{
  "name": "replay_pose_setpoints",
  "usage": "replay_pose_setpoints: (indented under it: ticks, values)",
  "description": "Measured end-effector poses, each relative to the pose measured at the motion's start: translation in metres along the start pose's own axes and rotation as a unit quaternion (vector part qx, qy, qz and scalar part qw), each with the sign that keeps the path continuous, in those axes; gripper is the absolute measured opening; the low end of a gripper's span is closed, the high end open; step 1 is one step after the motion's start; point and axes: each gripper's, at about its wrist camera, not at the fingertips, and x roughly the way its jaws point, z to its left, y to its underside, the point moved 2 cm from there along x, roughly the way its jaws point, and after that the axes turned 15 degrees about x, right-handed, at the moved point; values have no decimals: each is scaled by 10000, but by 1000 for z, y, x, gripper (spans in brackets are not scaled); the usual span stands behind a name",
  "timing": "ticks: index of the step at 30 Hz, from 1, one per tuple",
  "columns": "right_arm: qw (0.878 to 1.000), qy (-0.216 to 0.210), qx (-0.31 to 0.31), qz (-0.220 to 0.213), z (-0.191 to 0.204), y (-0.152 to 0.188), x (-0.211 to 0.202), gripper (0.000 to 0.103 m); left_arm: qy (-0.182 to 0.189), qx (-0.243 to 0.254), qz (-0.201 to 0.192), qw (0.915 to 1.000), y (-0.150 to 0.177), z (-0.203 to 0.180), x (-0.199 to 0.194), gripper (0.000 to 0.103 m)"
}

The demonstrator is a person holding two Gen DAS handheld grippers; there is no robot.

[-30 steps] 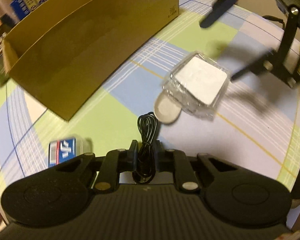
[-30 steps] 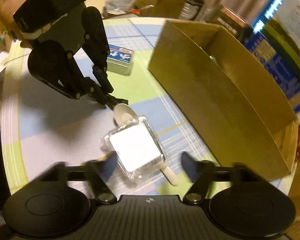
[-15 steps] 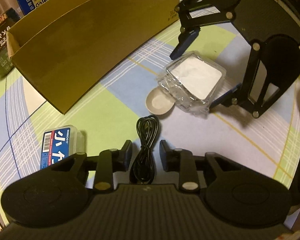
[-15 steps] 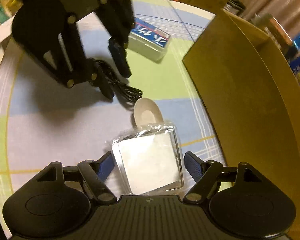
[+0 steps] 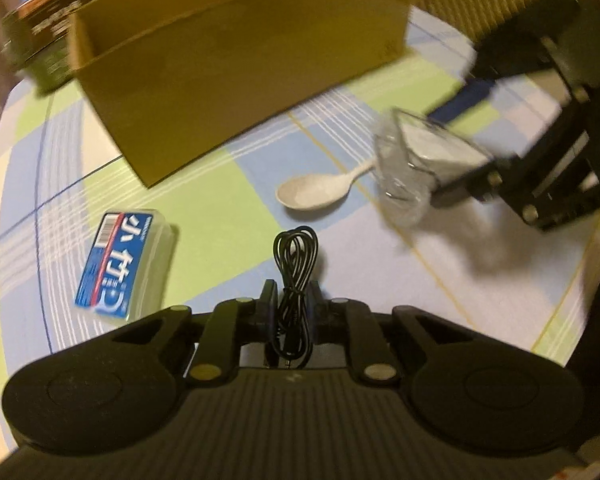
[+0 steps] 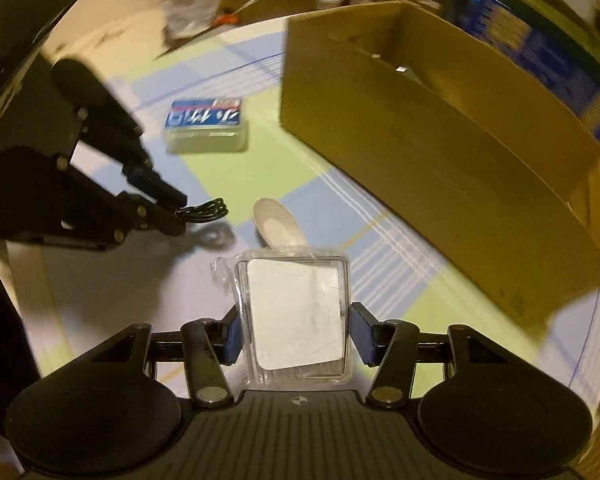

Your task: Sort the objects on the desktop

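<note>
My left gripper (image 5: 293, 304) is shut on a coiled black cable (image 5: 294, 268) and holds it just above the checked tablecloth; it also shows in the right wrist view (image 6: 168, 210) with the cable (image 6: 206, 211). My right gripper (image 6: 296, 332) is shut on a clear plastic box (image 6: 296, 312) with a white insert, lifted and tilted; the box also shows in the left wrist view (image 5: 420, 164). A white spoon (image 5: 320, 190) lies on the cloth, also in the right wrist view (image 6: 276, 224). A blue-labelled box (image 5: 120, 264) lies to the left.
A long open cardboard box (image 5: 236, 64) stands at the back of the table, also in the right wrist view (image 6: 440, 136). Cartons and packages (image 5: 40, 52) crowd behind it. The table edge curves close on the left.
My left gripper closed on the cable and raised it. My right gripper closed on the clear box and lifted it off the spoon, whose handle now shows.
</note>
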Motion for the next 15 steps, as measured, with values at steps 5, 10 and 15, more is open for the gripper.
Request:
replay_pose_setpoints:
  ticks: [5, 10, 15]
  values:
    - [9985, 31, 543, -63, 1, 6, -27, 50, -140, -374, -71, 9992, -7, -9, -19, 11]
    - [9957, 192, 876, -213, 2, 14, -57, 51, -305, -736, -177, 9967, -12, -19, -38, 11]
    - [9918, 315, 1179, -385, 3, 25, -79, 51, -407, -1099, -312, 9926, -14, -30, -63, 11]
